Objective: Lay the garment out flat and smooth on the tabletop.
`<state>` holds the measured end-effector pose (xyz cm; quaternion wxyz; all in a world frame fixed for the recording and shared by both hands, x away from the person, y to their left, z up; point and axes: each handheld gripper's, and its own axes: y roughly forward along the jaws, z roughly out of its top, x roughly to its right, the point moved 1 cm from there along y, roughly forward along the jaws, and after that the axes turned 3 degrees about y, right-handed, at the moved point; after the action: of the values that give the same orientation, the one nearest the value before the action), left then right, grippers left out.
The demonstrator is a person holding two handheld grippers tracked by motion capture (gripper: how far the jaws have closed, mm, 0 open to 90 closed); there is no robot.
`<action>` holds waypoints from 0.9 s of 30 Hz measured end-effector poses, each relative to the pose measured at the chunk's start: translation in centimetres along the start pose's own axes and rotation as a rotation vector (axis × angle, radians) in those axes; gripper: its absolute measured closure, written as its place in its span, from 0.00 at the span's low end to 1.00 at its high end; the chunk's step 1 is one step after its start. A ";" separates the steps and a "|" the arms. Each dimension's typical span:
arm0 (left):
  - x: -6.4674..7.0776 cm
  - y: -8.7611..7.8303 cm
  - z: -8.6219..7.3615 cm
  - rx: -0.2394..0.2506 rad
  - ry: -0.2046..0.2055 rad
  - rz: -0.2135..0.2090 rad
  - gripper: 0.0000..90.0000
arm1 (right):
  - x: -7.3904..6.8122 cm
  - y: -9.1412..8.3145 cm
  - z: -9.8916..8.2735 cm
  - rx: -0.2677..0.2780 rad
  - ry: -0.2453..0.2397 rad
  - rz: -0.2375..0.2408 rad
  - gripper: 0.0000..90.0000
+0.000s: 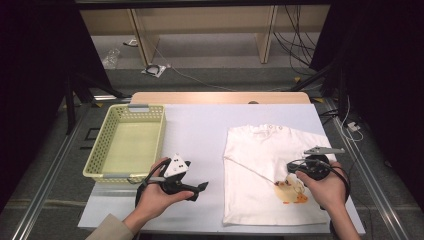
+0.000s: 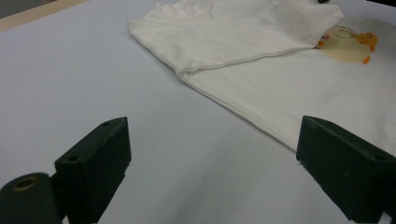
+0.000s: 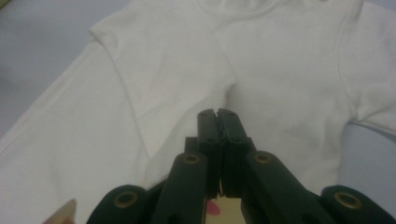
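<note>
Since the shirt (image 1: 270, 165) is light, limp cloth, my right hand-held gripper (image 3: 218, 113), clamped on its folded-over sleeve, suits; left hand-held gripper (image 2: 210, 154) wide open, empty.

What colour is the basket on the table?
Pale yellow basket, clearest in the high view.

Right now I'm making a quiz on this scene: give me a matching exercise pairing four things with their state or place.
Things:
1. left gripper
2. right gripper
3. basket
4. T-shirt

States:
A. jaws shut, over white cloth
B. pale yellow, at the table's left
C. jaws wide open, above bare table
D. lies flat, one sleeve folded in, duck print

Pairs: 1-C, 2-A, 3-B, 4-D
</note>
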<state>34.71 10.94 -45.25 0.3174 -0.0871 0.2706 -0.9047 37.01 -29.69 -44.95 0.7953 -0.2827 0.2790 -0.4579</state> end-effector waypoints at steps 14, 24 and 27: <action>0.8 0.2 0.9 0.012 0.025 -0.012 0.12 | -1.4 0.1 1.2 0.046 -0.011 0.033 0.99; 1.8 1.0 2.3 0.034 0.059 -0.031 0.13 | -2.8 -0.2 2.9 0.097 -0.018 0.059 1.00; 2.1 1.3 3.2 0.045 0.077 -0.034 0.13 | -3.1 -0.4 3.4 0.111 -0.020 0.066 1.00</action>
<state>34.80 7.43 -43.34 0.2934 -0.0497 0.2608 -0.9184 37.87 -26.41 -41.77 0.8272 -0.2335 0.2545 -0.4433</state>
